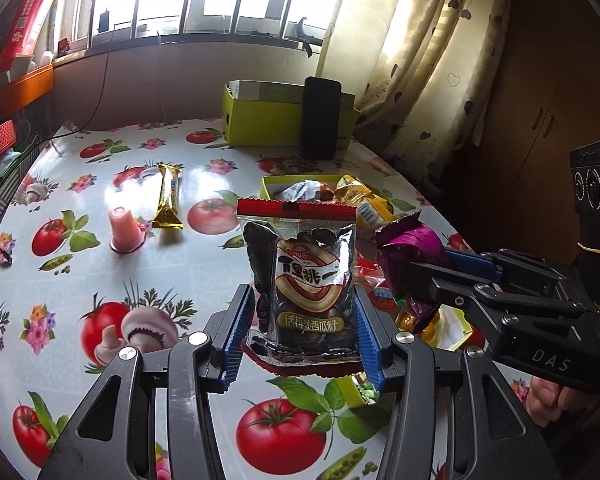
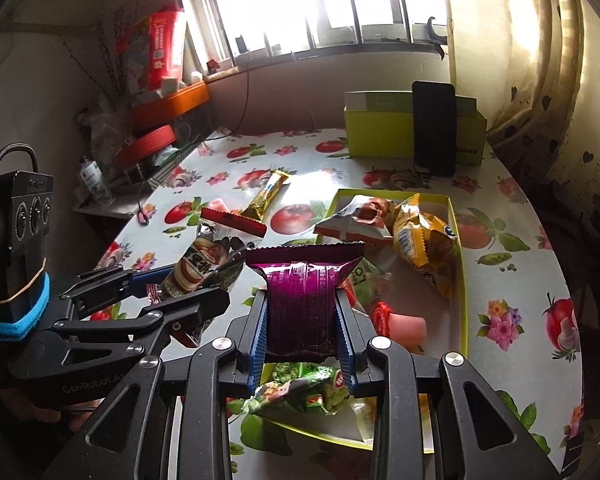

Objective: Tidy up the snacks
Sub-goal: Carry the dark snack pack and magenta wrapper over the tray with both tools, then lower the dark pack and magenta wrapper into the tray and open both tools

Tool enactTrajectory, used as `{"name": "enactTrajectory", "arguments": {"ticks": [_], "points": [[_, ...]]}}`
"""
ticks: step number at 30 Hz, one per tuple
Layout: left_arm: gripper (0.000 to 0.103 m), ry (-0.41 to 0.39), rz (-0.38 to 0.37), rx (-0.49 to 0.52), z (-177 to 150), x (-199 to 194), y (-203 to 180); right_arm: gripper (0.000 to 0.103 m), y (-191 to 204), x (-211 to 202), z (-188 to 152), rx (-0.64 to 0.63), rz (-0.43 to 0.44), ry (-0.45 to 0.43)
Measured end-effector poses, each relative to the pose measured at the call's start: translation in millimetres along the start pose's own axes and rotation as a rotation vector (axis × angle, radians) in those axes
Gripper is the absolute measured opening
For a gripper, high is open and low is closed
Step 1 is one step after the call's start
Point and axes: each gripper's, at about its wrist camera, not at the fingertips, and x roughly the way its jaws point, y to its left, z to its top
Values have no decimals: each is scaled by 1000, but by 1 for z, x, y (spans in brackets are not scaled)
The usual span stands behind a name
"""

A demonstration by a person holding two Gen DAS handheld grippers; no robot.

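Note:
My left gripper [image 1: 302, 322] is shut on a clear packet of black melon seeds [image 1: 300, 276] with a red top edge, held upright above the table. Just to its right, my right gripper [image 2: 303, 330] is shut on a purple foil packet [image 2: 304, 300]; this packet [image 1: 412, 246] also shows in the left wrist view. Below and beyond it lies a shallow yellow-green tray [image 2: 462, 280] with a yellow packet [image 2: 424, 244], a white-brown packet [image 2: 356, 220], a green pea packet [image 2: 300, 392] and a pink jelly cup [image 2: 404, 326]. A gold bar [image 1: 168, 204] and another jelly cup [image 1: 124, 232] lie loose on the tablecloth.
At the back of the round table stands a green box [image 1: 260, 124] with a black phone [image 1: 320, 120] leaning on it. Orange crates and clutter [image 2: 168, 120] crowd the left side under the window. A curtain [image 1: 420, 80] hangs at the right, past the table edge.

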Motion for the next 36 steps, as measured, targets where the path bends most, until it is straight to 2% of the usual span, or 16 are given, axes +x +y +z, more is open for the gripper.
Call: {"name": "enactTrajectory", "arguments": {"ticks": [20,36], "points": [[49,26,-39,31,7,18,-23,28,-56,-18,-7,106,-87,-33],[50,62,-74,46,5,34,-32,28,-82,3,-8,156,-118,0]]}}
